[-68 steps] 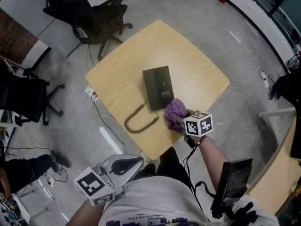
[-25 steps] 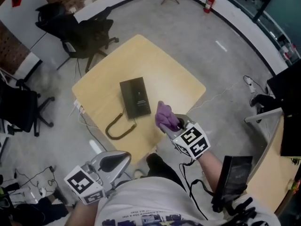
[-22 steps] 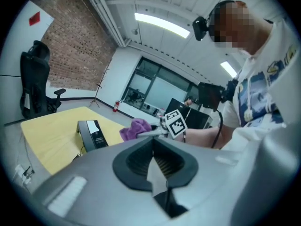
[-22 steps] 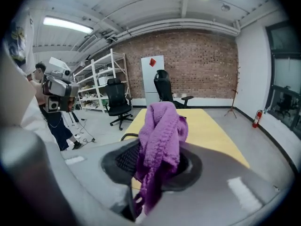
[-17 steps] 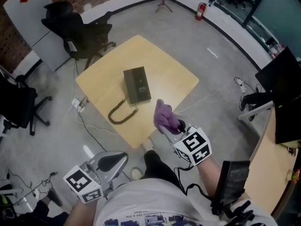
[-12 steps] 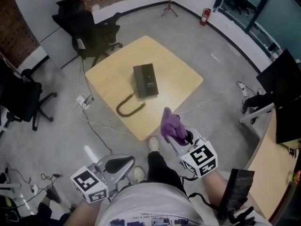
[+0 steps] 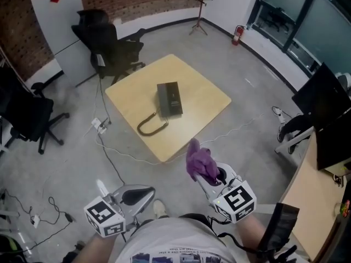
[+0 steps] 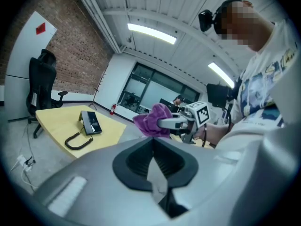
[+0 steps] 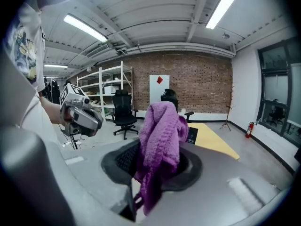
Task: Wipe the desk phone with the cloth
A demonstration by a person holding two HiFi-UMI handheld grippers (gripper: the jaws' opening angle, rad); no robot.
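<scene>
Table (image 7: 208, 100) at upper centre is carrying phone (image 7: 169, 98), while lower down right gripper (image 7: 210, 174) is clenching cloth (image 7: 199, 160) well apart, left gripper (image 7: 143, 194) closed empty; wiping seemingly not happening.

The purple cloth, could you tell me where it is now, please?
Head view, below centre: the purple cloth is clamped in the right gripper, over the floor short of the near corner of the yellow table.
</scene>
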